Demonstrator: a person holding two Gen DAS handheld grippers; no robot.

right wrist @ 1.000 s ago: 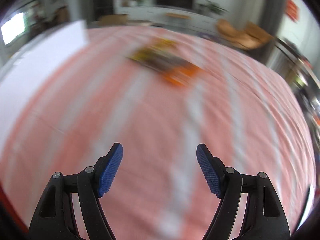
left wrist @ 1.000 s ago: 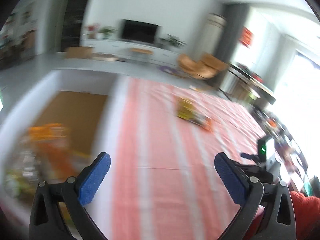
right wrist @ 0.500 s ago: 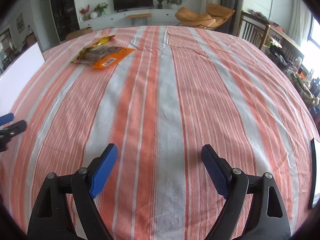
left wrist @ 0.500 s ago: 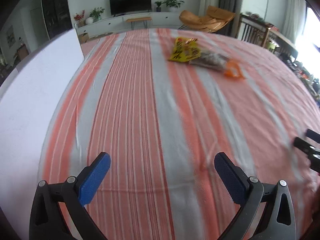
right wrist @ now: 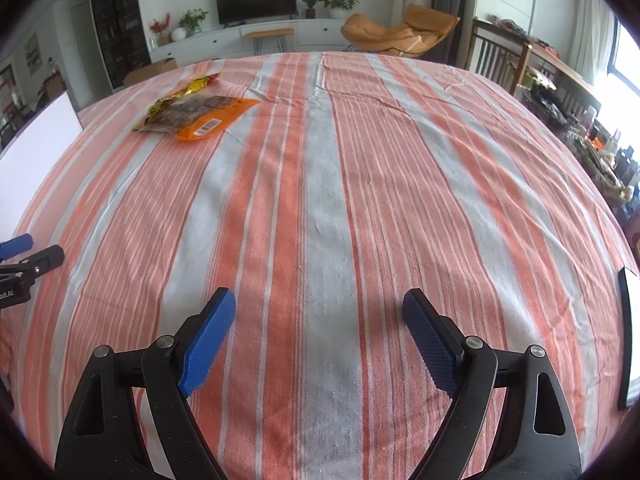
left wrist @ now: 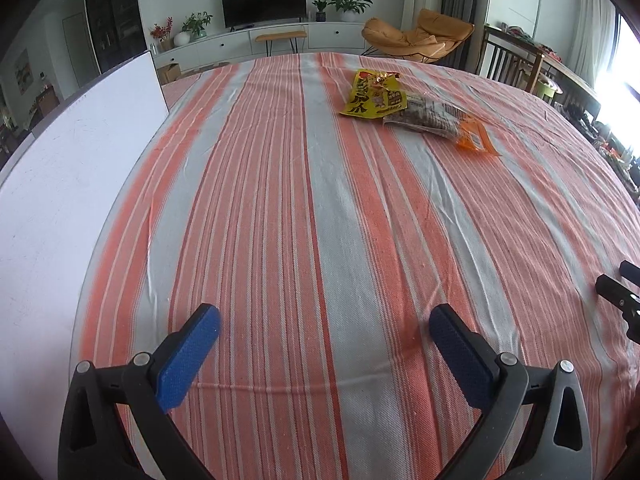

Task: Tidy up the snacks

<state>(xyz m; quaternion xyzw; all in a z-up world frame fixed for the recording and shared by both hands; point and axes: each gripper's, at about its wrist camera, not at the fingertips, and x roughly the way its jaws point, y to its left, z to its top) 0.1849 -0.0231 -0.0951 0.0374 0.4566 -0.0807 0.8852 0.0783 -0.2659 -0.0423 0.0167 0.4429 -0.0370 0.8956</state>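
Observation:
Two snack packets lie together on the far part of the striped tablecloth. One is a yellow packet [left wrist: 374,96]; the other, an orange-and-clear packet [left wrist: 436,120] with dark contents, overlaps its right edge. The right wrist view shows the same pair at upper left, the orange packet [right wrist: 200,116] in front of the yellow one [right wrist: 198,83]. My left gripper [left wrist: 325,314] hangs open over bare cloth, well short of the packets. My right gripper [right wrist: 319,296] is open too, nothing between its blue pads. Each gripper's tip shows at the edge of the other's view.
A tall white box wall [left wrist: 80,180] stands along the table's left side, also visible as the white box [right wrist: 36,140]. A dark flat device [right wrist: 628,336] lies at the right table edge. Wooden chairs [left wrist: 512,68] stand beyond the far right corner.
A second ago both views were blurred, the left one over the white box holding snacks. The left gripper swung right and down onto the table. The right jaws widened a little. Both then held still.

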